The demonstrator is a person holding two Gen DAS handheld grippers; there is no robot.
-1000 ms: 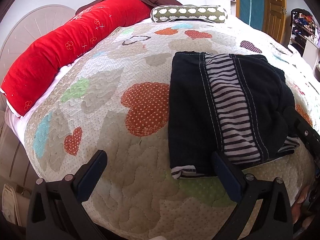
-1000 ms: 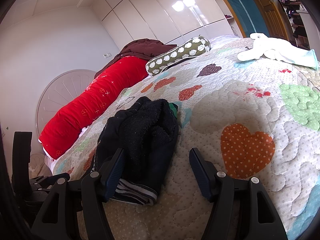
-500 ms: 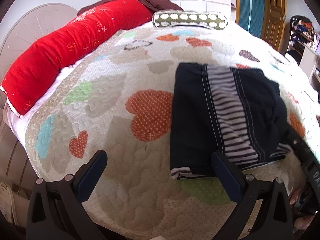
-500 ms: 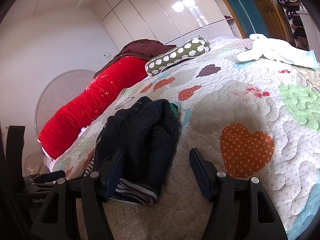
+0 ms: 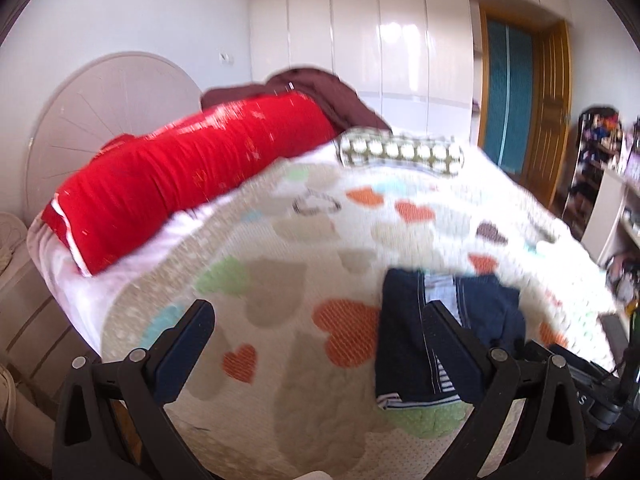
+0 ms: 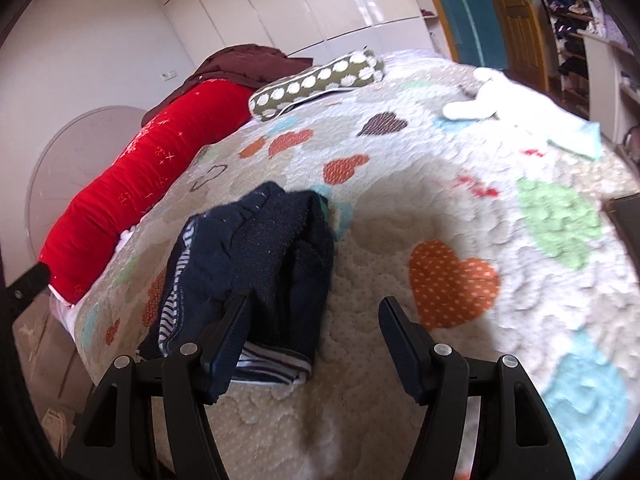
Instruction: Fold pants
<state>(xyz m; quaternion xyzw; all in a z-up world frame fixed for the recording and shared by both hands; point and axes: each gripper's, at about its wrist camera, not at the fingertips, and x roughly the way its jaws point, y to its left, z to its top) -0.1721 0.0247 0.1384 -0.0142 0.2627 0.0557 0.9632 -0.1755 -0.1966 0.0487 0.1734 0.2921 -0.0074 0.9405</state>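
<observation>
Navy pants (image 6: 256,264): I see them folded into a compact bundle near the quilt's (image 6: 460,200) front edge, within easy reach.
Left claw (image 5: 316,344): I hold it wide and empty, clear of the cloth.
Right claw (image 6: 314,330): wide too, gripping nothing, just beside the bundle.
Stage: folding looks done, I judge.

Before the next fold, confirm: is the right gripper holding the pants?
No, the right gripper is open, the pants lying free on the quilt.
</observation>
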